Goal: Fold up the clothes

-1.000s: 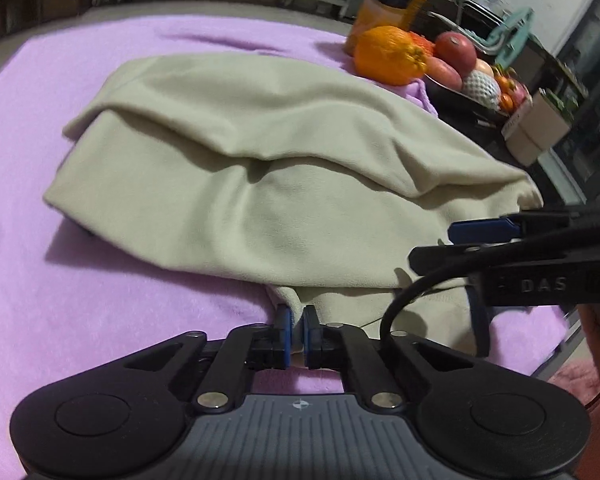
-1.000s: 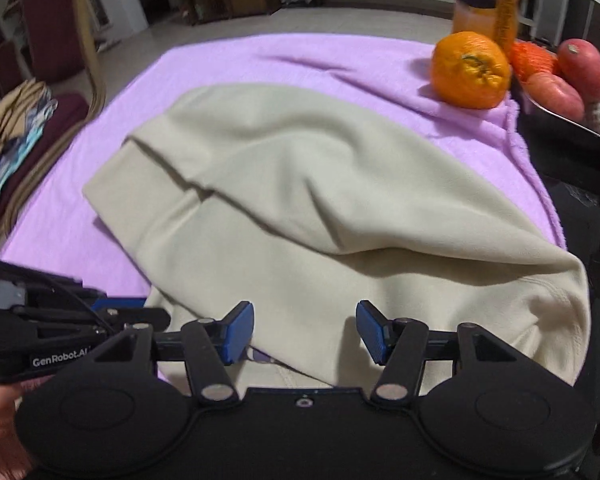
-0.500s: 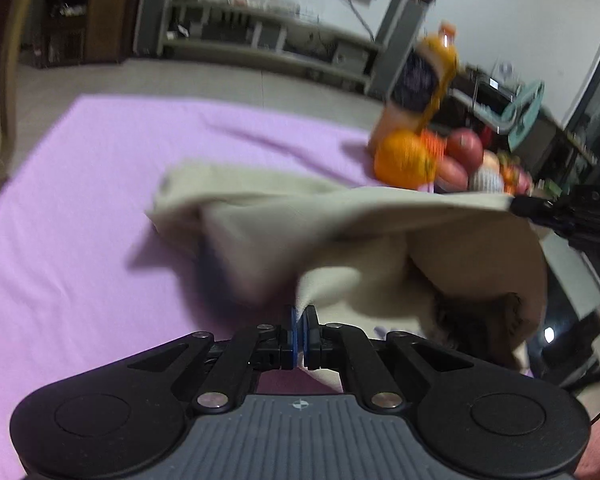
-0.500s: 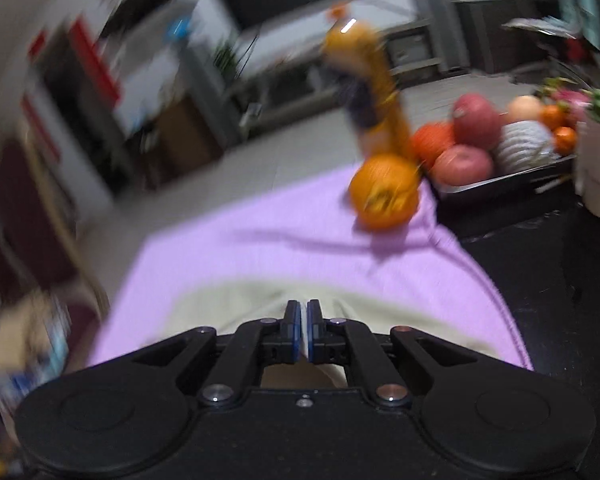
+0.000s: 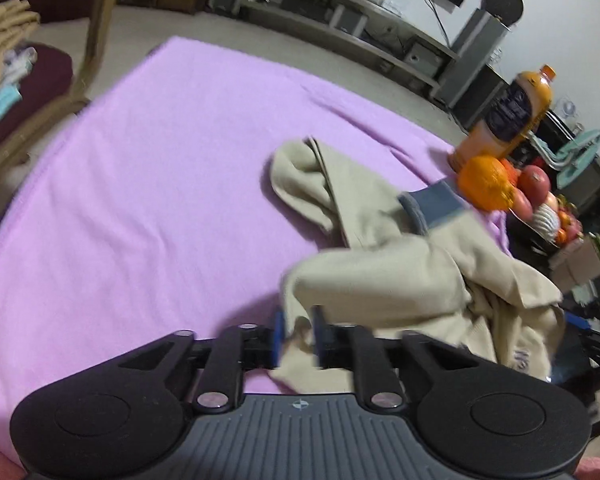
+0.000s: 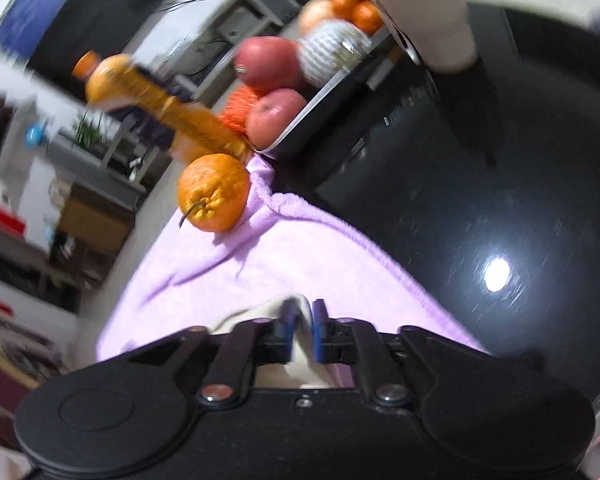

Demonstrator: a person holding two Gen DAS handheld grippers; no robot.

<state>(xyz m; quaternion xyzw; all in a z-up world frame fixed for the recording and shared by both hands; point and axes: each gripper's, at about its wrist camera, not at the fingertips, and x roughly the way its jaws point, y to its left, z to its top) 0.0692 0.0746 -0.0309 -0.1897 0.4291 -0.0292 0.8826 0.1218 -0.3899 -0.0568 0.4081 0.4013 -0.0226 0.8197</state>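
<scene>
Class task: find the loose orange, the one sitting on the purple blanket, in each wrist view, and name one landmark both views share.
Left wrist: orange at right of centre, on the purple blanket's far edge, below the juice bottle.
Right wrist: orange left of centre, on the blanket's corner.
Shared landmark: the juice bottle beside it.

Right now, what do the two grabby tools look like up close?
Both are black. Each has a wide body with two round discs, and two jointed arms with silver bolts running to short fingers with blue pads. The left gripper has a grey ribbed panel with a small cross-in-circle mark. The right gripper has a smooth black top with a tiny screw in the middle.
</scene>
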